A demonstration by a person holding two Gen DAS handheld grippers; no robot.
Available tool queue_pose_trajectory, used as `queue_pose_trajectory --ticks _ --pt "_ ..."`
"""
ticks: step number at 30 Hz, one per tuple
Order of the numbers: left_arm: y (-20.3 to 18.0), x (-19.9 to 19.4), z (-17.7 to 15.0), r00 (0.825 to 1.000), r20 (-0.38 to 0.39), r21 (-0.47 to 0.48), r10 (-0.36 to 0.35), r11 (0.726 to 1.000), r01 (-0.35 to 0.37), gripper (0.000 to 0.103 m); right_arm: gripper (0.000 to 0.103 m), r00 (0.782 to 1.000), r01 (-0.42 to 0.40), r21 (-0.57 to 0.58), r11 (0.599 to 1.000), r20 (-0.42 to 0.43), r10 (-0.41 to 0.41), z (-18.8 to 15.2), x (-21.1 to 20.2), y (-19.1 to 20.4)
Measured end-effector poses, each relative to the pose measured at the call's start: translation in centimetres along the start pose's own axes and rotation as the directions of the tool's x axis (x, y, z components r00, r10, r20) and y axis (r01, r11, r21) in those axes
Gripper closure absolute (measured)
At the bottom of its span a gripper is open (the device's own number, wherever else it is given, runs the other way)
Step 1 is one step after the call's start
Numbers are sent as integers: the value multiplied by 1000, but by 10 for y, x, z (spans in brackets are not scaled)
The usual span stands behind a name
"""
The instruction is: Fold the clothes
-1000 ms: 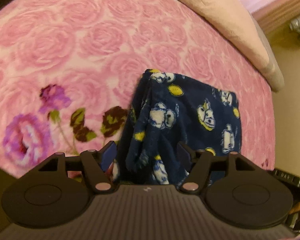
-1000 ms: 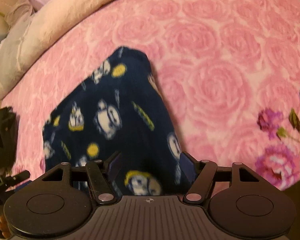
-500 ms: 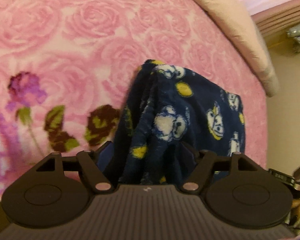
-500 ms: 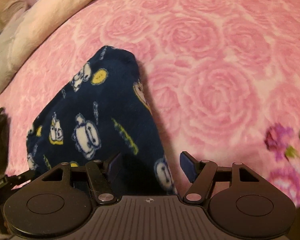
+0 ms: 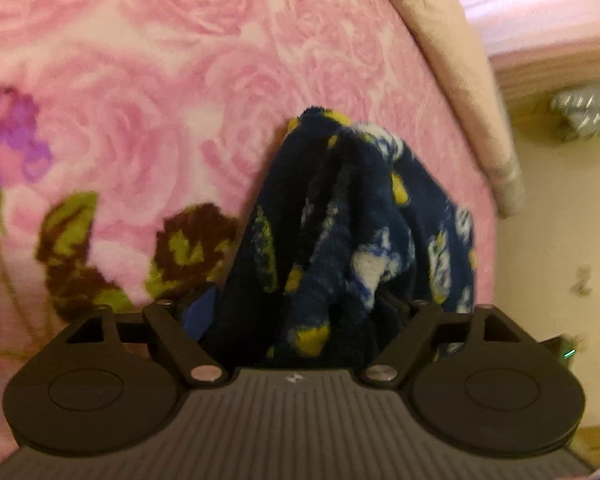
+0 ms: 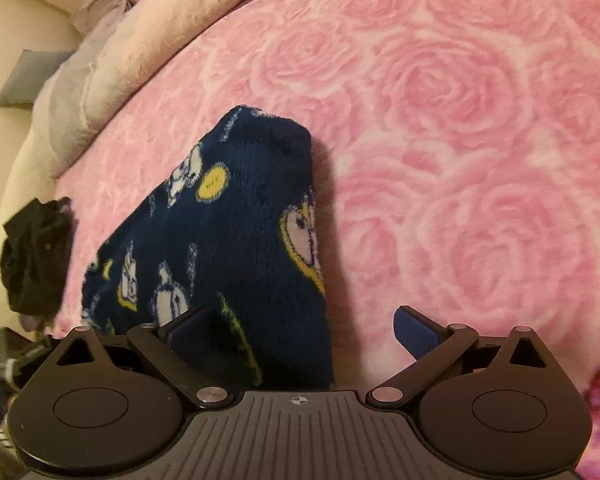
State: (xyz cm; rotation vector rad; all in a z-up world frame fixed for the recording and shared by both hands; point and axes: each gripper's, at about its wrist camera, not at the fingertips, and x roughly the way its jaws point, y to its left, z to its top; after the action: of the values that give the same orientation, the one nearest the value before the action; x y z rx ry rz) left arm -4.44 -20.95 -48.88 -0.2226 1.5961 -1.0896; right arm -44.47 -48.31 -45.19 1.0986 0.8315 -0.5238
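A navy fleece garment (image 5: 340, 232) printed with white and yellow cartoon figures lies on the pink rose blanket (image 5: 140, 80). In the left wrist view it rises in a bunched ridge between the fingers of my left gripper (image 5: 296, 312). Those jaws are opening, the blue left pad (image 5: 198, 312) stands just off the cloth, and the other pad is hidden under it. In the right wrist view the garment (image 6: 228, 240) lies flatter. My right gripper (image 6: 300, 330) is opening wide over the garment's near edge, its right pad (image 6: 416, 332) above bare blanket (image 6: 460, 120).
A beige quilt (image 6: 160, 32) runs along the far side of the bed (image 5: 460, 80). A crumpled black garment (image 6: 32, 256) sits at the bed's left edge. Pale floor (image 5: 560, 220) with a silver object (image 5: 584, 114) lies beyond the bed edge. Purple and green flower prints (image 5: 72, 240) mark the blanket.
Both grippers have sunk toward the bed, and the garment looms larger. The right jaws have sprung wide, the right pad now clear of the cloth. The left jaws have widened a little.
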Motion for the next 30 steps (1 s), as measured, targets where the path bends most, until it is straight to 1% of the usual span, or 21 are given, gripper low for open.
queue_pose_trajectory --ticks 2,4,6,8,9,10,11,12,13,14,15,16,17,18,21,23,25,27,30 --pt "8 1 1 999 8 -44 -46 998 46 24 2 1000 -26 19 999 2 25 0 6 -5" --pt "12 3 0 997 11 -74 -74 994 75 24 3 998 -55 54 997 -1 55 0 12 -10" --pt "9 6 -1 997 1 -55 -78 995 78 27 3 996 -85 85 993 0 86 0 18 -15" --pt "4 11 -2 998 -12 -23 -65 998 65 30 3 994 -113 105 988 9 113 0 23 -17" --pt "1 14 -2 998 -14 -7 -56 998 56 32 3 992 -130 111 985 12 129 1 25 -16" --pt "-1 16 -2 999 -16 7 -47 999 47 40 5 989 -145 117 982 7 145 1 29 -15" --pt "-2 19 -2 999 -15 10 -38 999 38 43 18 987 -159 123 980 -3 160 2 33 -15" --pt "-3 20 -1 999 -17 10 -33 999 33 49 32 984 -175 141 974 -6 178 2 37 -15" --pt "-4 19 -1 999 -20 11 -31 999 31 56 34 981 -192 165 967 -5 196 1 40 -17" --pt "-7 19 0 999 -24 22 -26 999 27 59 39 977 -209 189 959 -5 214 1 44 -19" --pt "-10 18 0 999 -27 36 -20 999 21 62 50 974 -223 196 955 2 227 1 45 -20" --pt "-15 17 0 1000 -26 55 -11 998 12 65 54 972 -235 194 953 13 237 0 43 -21" --pt "-20 15 1 1000 -25 70 -2 998 3 66 63 970 -242 192 951 28 241 -1 39 -21" --pt "-26 14 1 1000 -24 83 7 997 -5 67 68 969 -247 193 950 41 244 -3 35 -21" --pt "-49 11 1 1000 -16 123 13 992 -11 69 72 966 -259 201 944 73 250 -7 23 -20" --pt "-68 14 3 1000 -27 153 5 988 -1 69 72 964 -264 209 942 95 249 -9 14 -19" --pt "-88 19 6 999 -40 187 -4 982 11 69 72 961 -266 225 937 141 239 -11 -2 -23" --pt "-118 35 10 997 -73 236 -22 971 39 69 72 953 -274 251 928 197 228 -13 -23 -34" --pt "-168 76 16 987 -146 307 -62 946 105 69 72 938 -278 297 914 289 192 -19 -64 -63"
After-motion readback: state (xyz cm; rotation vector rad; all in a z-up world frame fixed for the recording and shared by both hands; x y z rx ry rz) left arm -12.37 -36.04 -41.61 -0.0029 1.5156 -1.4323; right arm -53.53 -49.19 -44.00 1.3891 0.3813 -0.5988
